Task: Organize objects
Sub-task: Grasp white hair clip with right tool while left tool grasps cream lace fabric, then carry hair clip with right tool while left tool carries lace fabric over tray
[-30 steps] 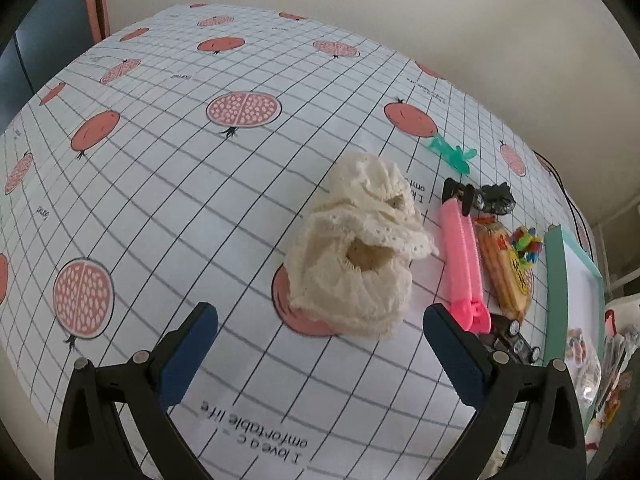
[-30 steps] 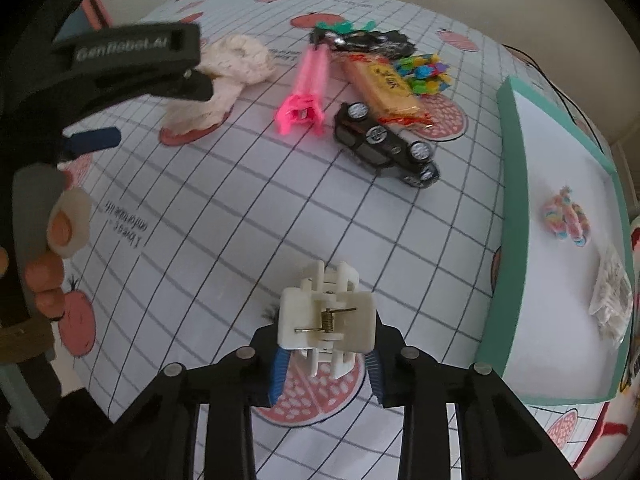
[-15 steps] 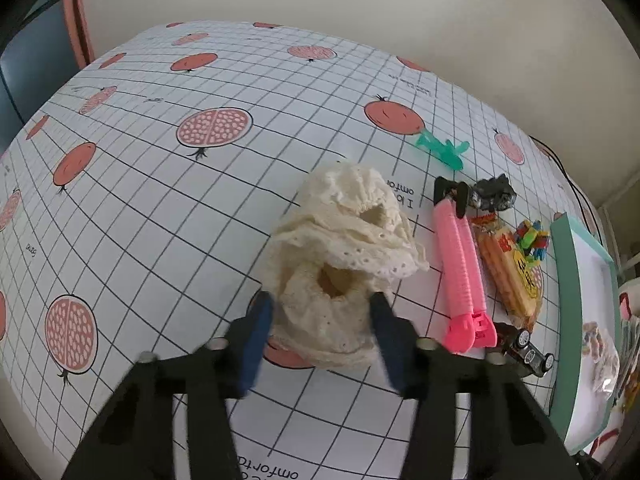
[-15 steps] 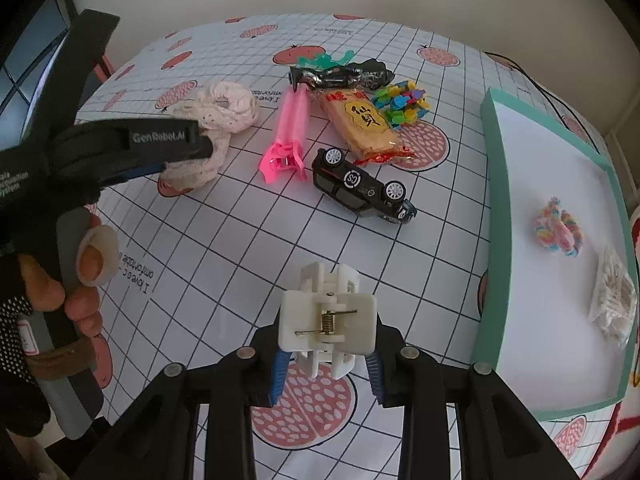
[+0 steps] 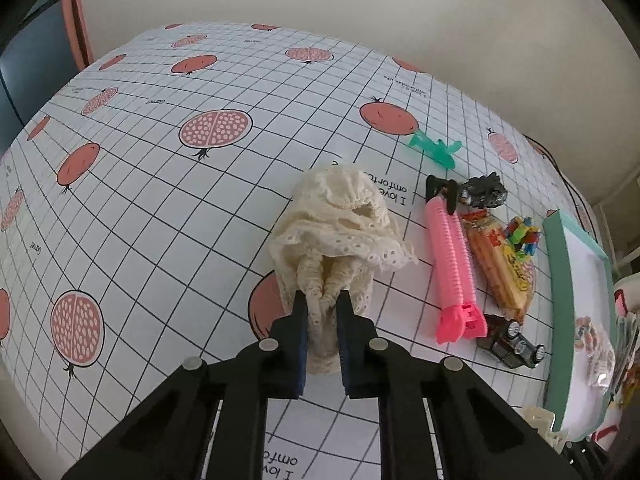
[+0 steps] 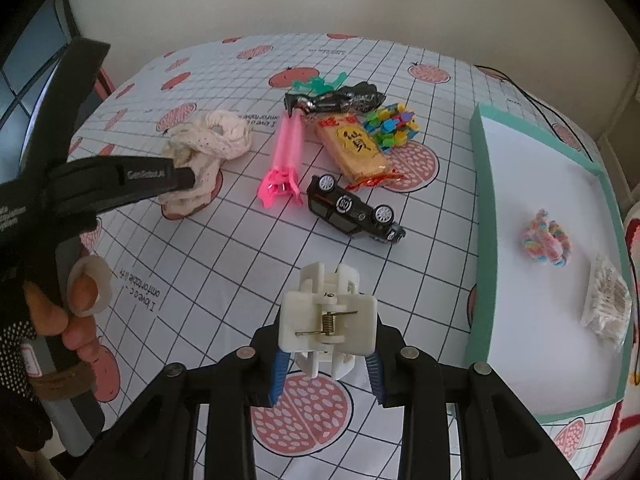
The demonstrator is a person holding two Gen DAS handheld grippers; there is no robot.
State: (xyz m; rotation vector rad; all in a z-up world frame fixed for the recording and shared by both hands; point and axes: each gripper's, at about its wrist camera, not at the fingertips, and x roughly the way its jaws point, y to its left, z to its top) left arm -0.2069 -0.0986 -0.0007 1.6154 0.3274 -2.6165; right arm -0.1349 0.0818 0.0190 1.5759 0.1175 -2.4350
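The left gripper (image 5: 322, 312) has its fingers pinched onto the near fold of the cream lace scrunchie (image 5: 340, 236) on the desk (image 5: 160, 208). The right gripper (image 6: 326, 372) clamps a white hair claw (image 6: 329, 320), whose lower teeth are hidden.

A worktop (image 5: 160, 208) fills both views under a white cloth (image 6: 208, 248) with a black grid, pink pomegranates and small print. A plain cream wall (image 5: 360, 8) rises behind it. At far left stands a dark window (image 6: 24, 80). Soft, even daylight.
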